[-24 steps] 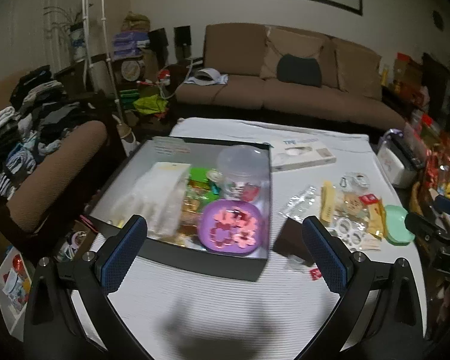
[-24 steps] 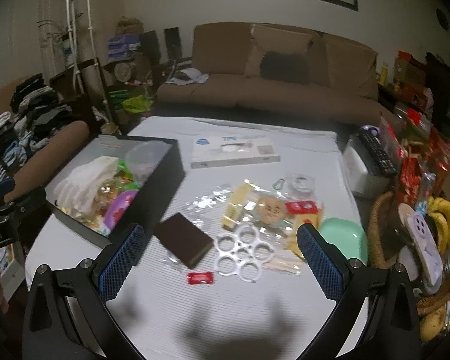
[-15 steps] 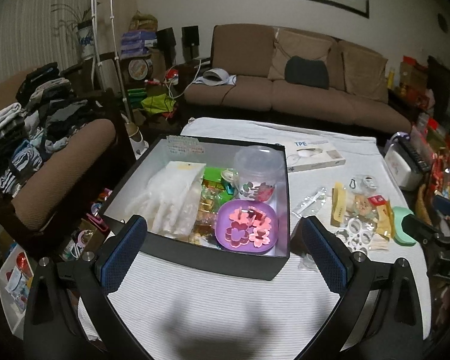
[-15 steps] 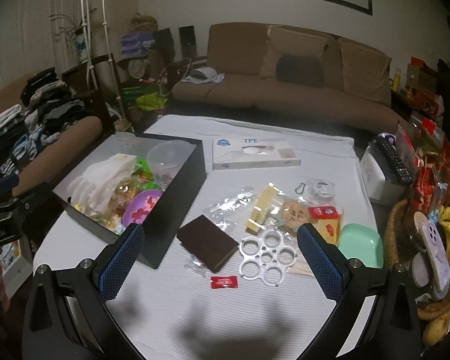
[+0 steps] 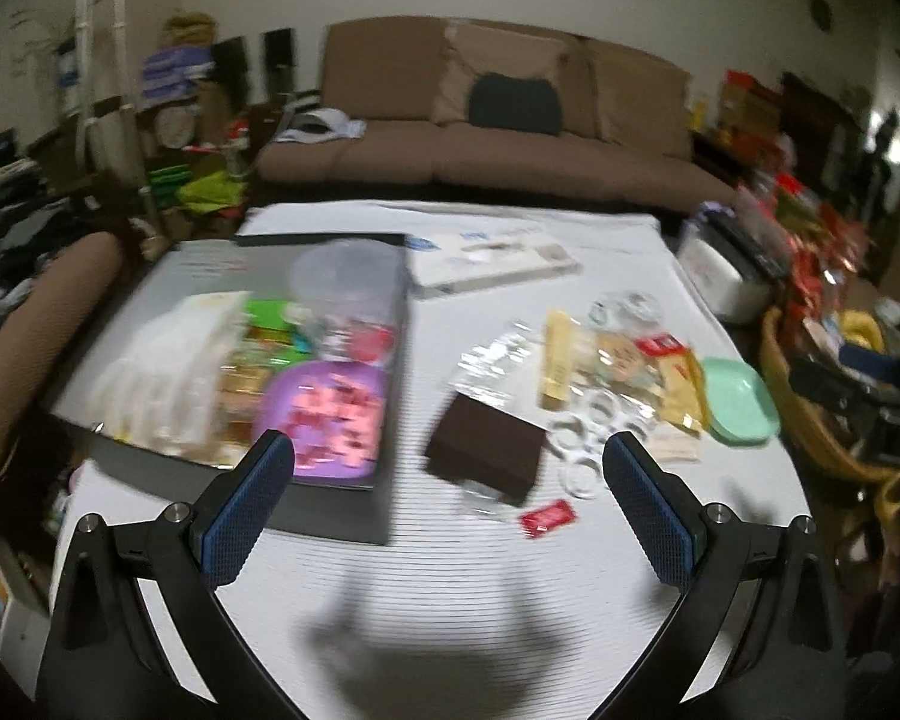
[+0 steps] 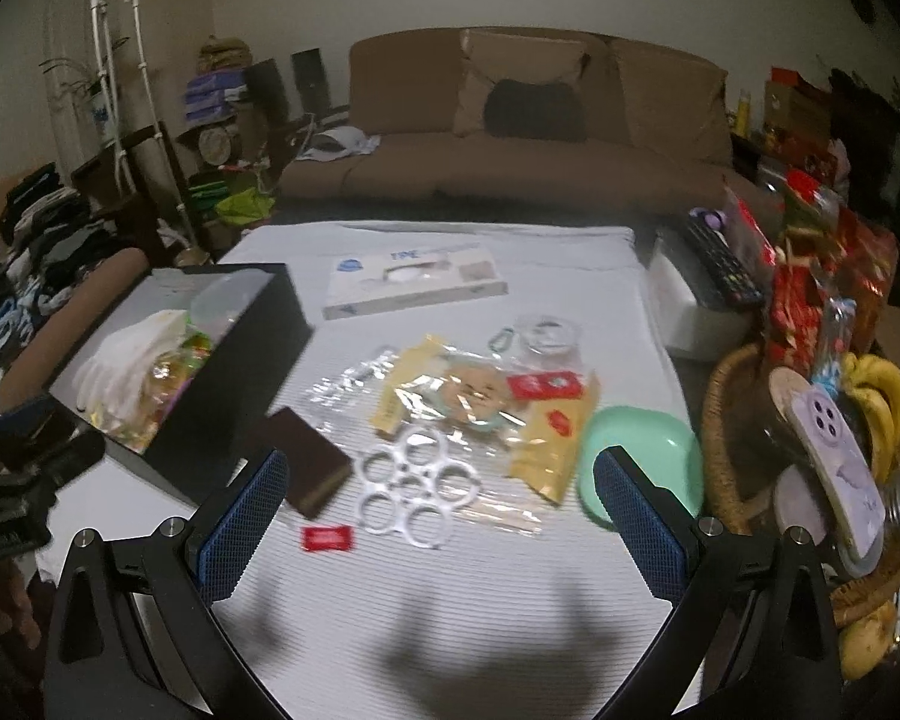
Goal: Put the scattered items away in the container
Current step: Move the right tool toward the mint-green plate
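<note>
A black container (image 5: 354,510) sits on the left of the white worktop (image 5: 450,588), already part full, likely so loose items can be swept in from its right. Scattered just right of it lie a brown box (image 6: 309,468), a white ring holder (image 6: 417,489), a red packet (image 6: 327,538) and a green dish (image 6: 642,450). The left hand-held gripper (image 5: 450,507) and right hand-held gripper (image 6: 441,507) both hover empty, jaws spread wide, tilted down over the near edge. The left view is blurred.
</note>
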Demonstrator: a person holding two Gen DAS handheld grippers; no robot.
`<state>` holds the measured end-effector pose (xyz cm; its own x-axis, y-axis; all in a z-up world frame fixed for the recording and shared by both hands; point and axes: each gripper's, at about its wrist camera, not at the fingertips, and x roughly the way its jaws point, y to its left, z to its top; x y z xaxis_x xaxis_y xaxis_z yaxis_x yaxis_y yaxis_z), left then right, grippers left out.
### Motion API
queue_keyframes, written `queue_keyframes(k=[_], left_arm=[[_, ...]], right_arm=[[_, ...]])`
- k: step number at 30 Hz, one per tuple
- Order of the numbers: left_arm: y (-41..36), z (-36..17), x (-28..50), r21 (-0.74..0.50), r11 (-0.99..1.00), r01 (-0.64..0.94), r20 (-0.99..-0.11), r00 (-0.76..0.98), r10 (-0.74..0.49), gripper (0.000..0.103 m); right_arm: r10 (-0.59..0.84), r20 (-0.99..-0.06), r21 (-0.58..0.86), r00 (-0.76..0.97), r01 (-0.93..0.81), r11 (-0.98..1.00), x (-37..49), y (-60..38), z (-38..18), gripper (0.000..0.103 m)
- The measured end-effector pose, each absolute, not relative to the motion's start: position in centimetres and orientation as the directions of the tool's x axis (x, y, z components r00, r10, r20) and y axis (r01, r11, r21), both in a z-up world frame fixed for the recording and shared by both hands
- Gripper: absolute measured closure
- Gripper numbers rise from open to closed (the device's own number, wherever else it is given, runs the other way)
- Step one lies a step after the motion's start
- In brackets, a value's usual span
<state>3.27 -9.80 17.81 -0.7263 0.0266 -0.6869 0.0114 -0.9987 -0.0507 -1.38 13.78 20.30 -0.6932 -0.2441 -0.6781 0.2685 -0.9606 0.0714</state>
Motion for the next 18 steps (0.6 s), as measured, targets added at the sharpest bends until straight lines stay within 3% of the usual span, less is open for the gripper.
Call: queue_keyframes(k=[7, 17, 18], left_arm=[[-4.1, 13.4, 0.7, -0.003, -0.995, -0.104, -0.725, -0.685, 0.074, 0.0], [-0.4, 9.4, -1.9, -0.051, -0.978, -0.203, -0.755, -0.633, 0.171, 0.0], [-0.2, 9.1, -2.1, -0.052, -0.976, -0.212, -0.755, -0.631, 0.177, 0.0]], right_arm=[[-0.262, -0.692, 0.108, -0.673, 0.262, -0.959, -2.0, 19.1, 17.6, 0.0], [-0.312, -0.701, 0.172, -0.642, 0.272, -0.947, -3.4, 22.2, 12.3, 0.0], [-0.32, -0.701, 0.174, -0.638, 0.282, -0.943, -3.5, 22.1, 11.8, 0.004]])
